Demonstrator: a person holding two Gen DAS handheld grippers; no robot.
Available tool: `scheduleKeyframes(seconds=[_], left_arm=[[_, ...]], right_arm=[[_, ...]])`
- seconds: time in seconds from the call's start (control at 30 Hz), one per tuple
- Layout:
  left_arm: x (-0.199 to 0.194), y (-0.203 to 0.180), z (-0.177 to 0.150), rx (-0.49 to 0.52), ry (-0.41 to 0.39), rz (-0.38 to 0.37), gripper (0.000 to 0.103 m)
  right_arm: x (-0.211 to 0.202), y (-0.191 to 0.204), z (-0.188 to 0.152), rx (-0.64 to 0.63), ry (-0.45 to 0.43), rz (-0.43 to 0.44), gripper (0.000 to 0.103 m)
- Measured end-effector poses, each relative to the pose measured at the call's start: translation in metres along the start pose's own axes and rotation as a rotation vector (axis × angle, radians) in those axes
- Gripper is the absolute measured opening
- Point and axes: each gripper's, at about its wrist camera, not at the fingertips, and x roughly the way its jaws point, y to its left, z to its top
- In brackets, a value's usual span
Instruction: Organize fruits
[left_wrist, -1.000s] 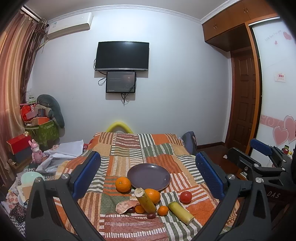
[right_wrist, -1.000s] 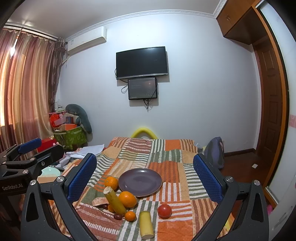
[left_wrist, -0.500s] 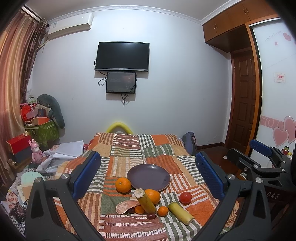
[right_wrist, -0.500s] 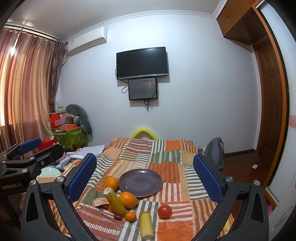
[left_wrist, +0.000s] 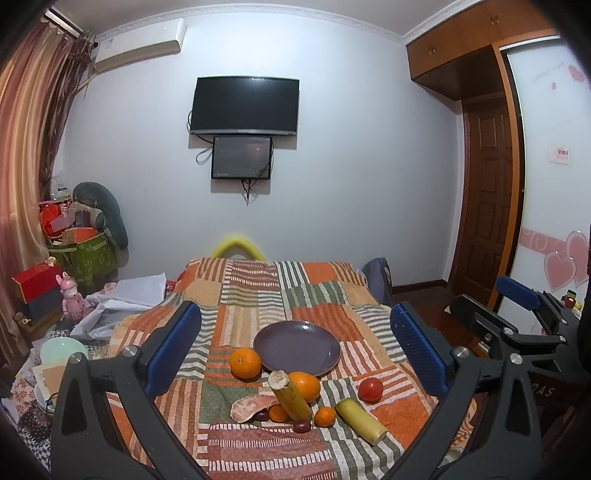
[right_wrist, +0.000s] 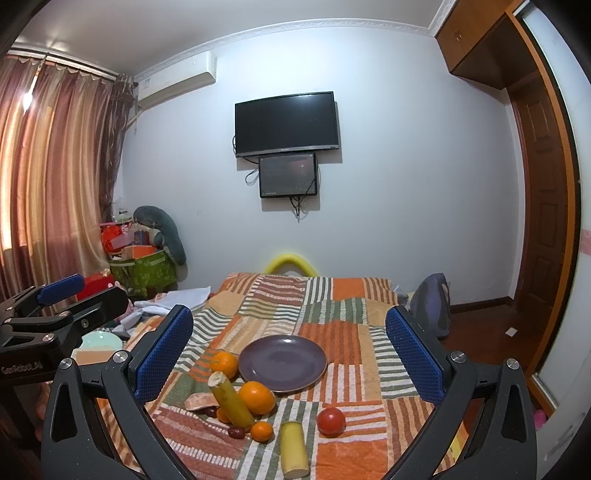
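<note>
Dim indoor light, sharp focus, fisheye-warped edges, dark corners

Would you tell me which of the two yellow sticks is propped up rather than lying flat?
The left stick: it leans on the big orange, cut end raised. The right stick lies flat, alone.

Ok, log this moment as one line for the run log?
stage: pre-grasp | left gripper: open, empty | right gripper: open, empty | plate: empty | fruits: all on blanket beside plate

A home bedroom: a bed (left_wrist: 258, 295) under a striped patchwork quilt, TV (left_wrist: 243, 105) on the wall, curtains (right_wrist: 51, 166), an air conditioner (left_wrist: 140, 46), a wardrobe (left_wrist: 554, 166) with heart stickers.
</note>
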Motion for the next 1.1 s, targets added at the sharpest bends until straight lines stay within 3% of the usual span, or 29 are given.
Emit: scheduleKeyframes(seconds=[0.2,0.47,0.53,0.6,0.77,0.9,1.1], left_arm=[[0.018,0.004,-0.012,0.007,0.049,0.007,0.103],[0.059,0.018,-0.037,0.007,0.186,-0.002,0.103],[0.070,0.018,-0.046,0.024,0.213,0.017,0.096],[0.081,0.020,-0.054,0.026,0.257,0.014,0.081],[0.111,0.026,-0.075,-0.007,0.368,-0.019,0.062],[0.130,0.030,-0.092,-0.043,0.440,-0.053,0.054],[0.155,0.027,-0.112,-0.037,0.513,-0.070,0.054]], right_arm=[[0.028,-0.004,-0.014,-0.028,0.103,0.036,0.103],[0.063,-0.024,-0.049,-0.014,0.266,0.037,0.101],[0.069,-0.028,-0.056,-0.009,0.304,0.036,0.095],[0.078,-0.032,-0.064,-0.002,0.354,0.038,0.084],[0.093,-0.039,-0.076,0.011,0.441,0.050,0.068],[0.108,-0.040,-0.090,0.028,0.508,0.077,0.067],[0.128,-0.037,-0.112,0.028,0.593,0.107,0.067]])
